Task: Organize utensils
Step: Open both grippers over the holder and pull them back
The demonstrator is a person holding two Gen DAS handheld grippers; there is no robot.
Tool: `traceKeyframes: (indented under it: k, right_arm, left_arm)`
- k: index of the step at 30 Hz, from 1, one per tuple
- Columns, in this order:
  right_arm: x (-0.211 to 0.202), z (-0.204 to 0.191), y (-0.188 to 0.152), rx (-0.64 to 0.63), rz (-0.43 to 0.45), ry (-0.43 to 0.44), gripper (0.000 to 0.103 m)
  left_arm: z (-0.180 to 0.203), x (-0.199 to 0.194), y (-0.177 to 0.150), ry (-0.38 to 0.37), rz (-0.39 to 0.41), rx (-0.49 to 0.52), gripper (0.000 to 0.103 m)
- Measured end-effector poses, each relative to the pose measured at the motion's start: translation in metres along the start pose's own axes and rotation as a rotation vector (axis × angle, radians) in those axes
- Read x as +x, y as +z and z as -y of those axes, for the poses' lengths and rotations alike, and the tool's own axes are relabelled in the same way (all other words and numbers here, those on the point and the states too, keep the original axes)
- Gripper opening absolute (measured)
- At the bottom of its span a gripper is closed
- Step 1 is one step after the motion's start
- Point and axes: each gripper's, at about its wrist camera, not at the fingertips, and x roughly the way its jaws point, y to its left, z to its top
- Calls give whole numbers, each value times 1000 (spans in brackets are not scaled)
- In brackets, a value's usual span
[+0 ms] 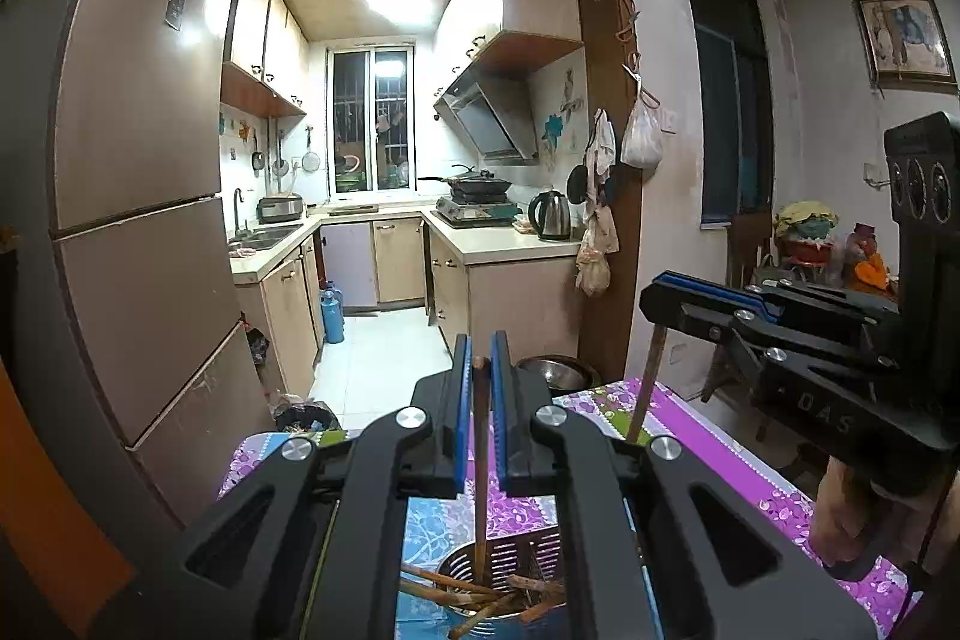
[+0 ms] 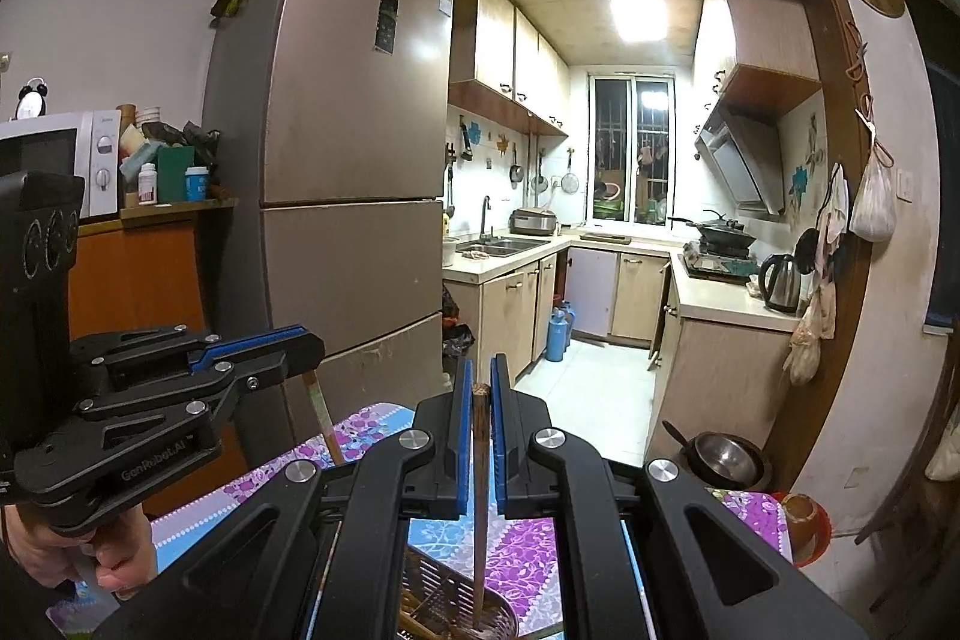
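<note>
Each chopstick hangs upright, tip down in the perforated holder at six o'clock, so it can drop straight in; left gripper and right gripper each clench one.

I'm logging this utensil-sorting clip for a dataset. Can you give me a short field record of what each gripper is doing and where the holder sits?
left gripper: shut on a wooden chopstick, held upright
right gripper: shut on another chopstick, upright
chopstick tips: down in the perforated metal utensil holder
holder contents: several more chopsticks, leaning
surface: table with purple floral tablecloth
background: kitchen, refrigerator, electric kettle
</note>
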Motion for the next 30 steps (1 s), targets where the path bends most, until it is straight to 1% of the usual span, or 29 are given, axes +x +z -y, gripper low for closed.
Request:
traceKeyframes:
  k: [7, 8, 9, 11, 12, 13, 15, 18, 20, 22, 23, 24, 25, 26, 27, 28, 29, 30]
  right_arm:
    - [5, 2, -4, 2, -20, 11, 8]
    - [5, 3, -4, 3, -24, 11, 19]
    - [4, 4, -5, 7, -24, 15, 42]
    - [-3, 5, -4, 9, 0, 8, 57]
    - [-6, 5, -3, 11, 7, 8, 57]
    - [-10, 6, -2, 13, 13, 7, 57]
    - [-21, 7, 3, 17, 37, 2, 58]
    - [-45, 4, 11, 9, 76, -5, 58]
    - [-64, 1, 15, 2, 104, -5, 61]
    - [-87, -3, 16, 1, 136, -5, 66]
    - [-106, -7, 15, 2, 160, -3, 73]
    - [-118, -10, 12, 4, 174, -1, 79]
    - [-134, -13, 7, 9, 191, 1, 82]
    - [-153, -18, -2, 13, 208, 0, 87]
    - [-166, -23, -11, 13, 217, -6, 93]
    - [-181, -28, -22, 11, 227, -16, 96]
    - [-197, -35, -38, 11, 235, -25, 98]
    - [-208, -41, -52, 13, 230, -26, 98]
  left_arm:
    - [0, 2, 0, -9, -14, -6, 5]
    - [-2, 2, 0, -6, -16, -8, 5]
    - [-3, 3, 1, -3, -17, -8, 5]
    - [-4, 0, 1, 5, -14, -9, 7]
    - [-5, -2, 2, 10, -7, -10, 14]
    - [-5, -5, 2, 12, 0, -11, 23]
    - [-4, -13, 5, 23, 23, -11, 33]
    - [-2, -30, 12, 24, 56, -12, 38]
    - [1, -45, 15, 30, 84, -3, 44]
    - [5, -68, 15, 42, 125, 10, 58]
    - [7, -77, 14, 46, 141, 12, 61]
    - [9, -90, 12, 53, 163, 13, 69]
    - [12, -106, 6, 66, 188, 15, 77]
    - [14, -117, 1, 76, 204, 18, 81]
    - [17, -131, -7, 87, 227, 22, 90]
    - [18, -141, -14, 98, 242, 24, 98]
    - [22, -154, -27, 117, 259, 28, 97]
    - [25, -164, -37, 128, 266, 34, 97]
